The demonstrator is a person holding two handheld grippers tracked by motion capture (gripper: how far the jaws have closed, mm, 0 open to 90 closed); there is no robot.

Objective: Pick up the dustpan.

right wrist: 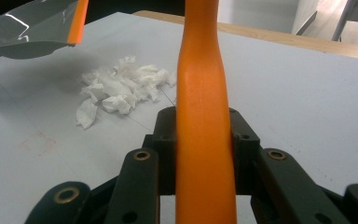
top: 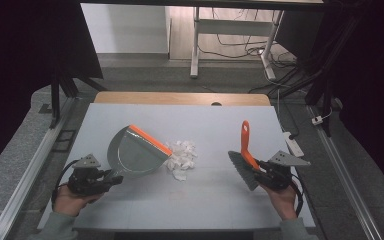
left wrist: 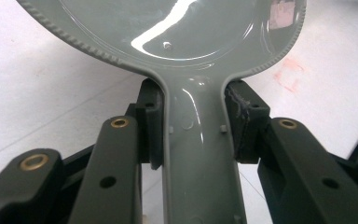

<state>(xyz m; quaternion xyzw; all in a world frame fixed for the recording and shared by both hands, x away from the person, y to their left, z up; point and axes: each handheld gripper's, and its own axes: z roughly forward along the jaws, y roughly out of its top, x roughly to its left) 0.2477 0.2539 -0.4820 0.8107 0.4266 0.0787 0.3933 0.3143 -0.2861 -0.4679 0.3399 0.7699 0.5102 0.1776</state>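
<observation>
Centrally, crumpled white paper scraps [top: 182, 155]

White table [top: 130, 200] with torn tissue scraps [top: 182, 156] mid-surface

the dustpan [left wrist: 168, 32] runs off the left gripper view's top edge, and the brush [right wrist: 204, 116] handle's tip off the right gripper view's.

Power strip [top: 293, 143] beside table [top: 130, 200]
</observation>
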